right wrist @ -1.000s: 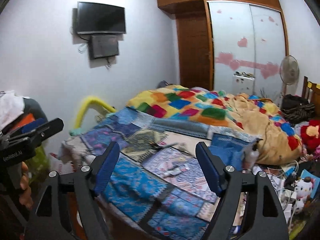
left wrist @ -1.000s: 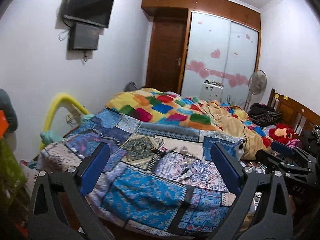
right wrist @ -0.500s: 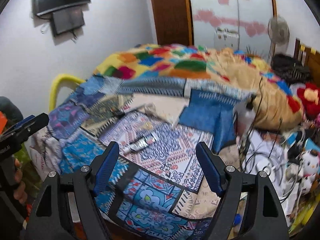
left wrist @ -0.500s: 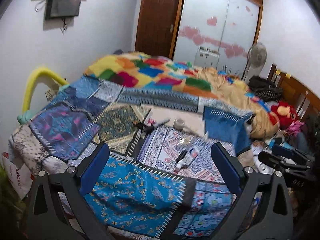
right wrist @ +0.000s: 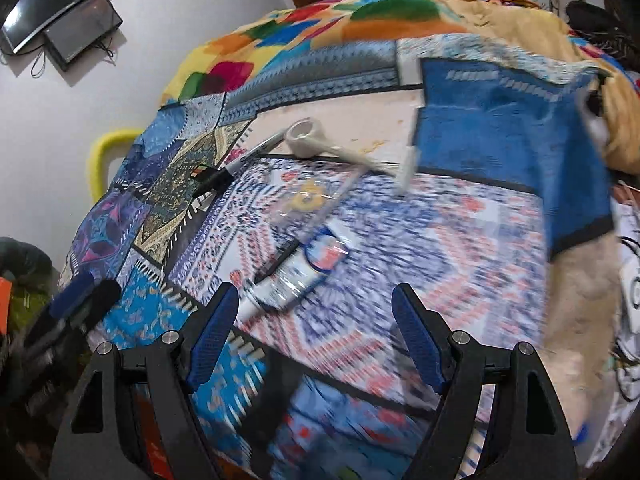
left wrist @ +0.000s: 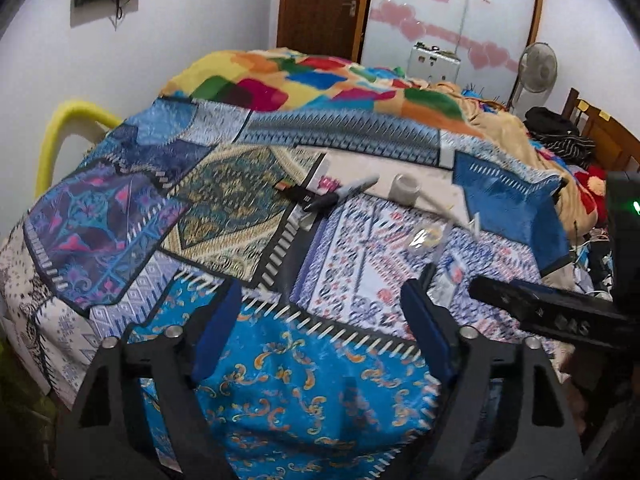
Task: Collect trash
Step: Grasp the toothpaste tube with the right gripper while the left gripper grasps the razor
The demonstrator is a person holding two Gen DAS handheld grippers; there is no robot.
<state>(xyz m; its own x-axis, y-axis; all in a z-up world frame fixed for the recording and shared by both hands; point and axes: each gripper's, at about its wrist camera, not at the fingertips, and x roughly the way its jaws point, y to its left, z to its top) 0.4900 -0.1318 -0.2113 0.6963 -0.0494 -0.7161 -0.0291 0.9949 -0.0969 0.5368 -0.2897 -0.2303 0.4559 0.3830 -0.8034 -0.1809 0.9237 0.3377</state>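
Litter lies on the patchwork bed cover point(left wrist: 120, 240): a squeezed white tube point(right wrist: 296, 272), a clear plastic wrapper point(right wrist: 312, 196), a white roll point(right wrist: 306, 136) with a white stick point(right wrist: 360, 158) beside it, and a black marker point(right wrist: 236, 168). My right gripper point(right wrist: 314, 336) hangs open just short of the tube, which lies by its left fingertip. In the left wrist view my left gripper point(left wrist: 320, 332) has its jaws closing with nothing between them, over the blue patch at the bed's near edge. The marker point(left wrist: 320, 200), roll point(left wrist: 406, 188) and wrapper point(left wrist: 424, 238) lie beyond it.
A folded blue cloth point(right wrist: 512, 120) lies right of the litter, with a colourful blanket point(left wrist: 320, 84) behind. A yellow padded rail point(left wrist: 68, 120) stands by the left wall. Cables and clutter point(right wrist: 628, 280) crowd the right side. The right gripper point(left wrist: 552, 316) shows at the left wrist view's right edge.
Both grippers have come down and forward over the bed and tilted downward, so the litter looks larger and closer. The left jaws stand narrower than before.
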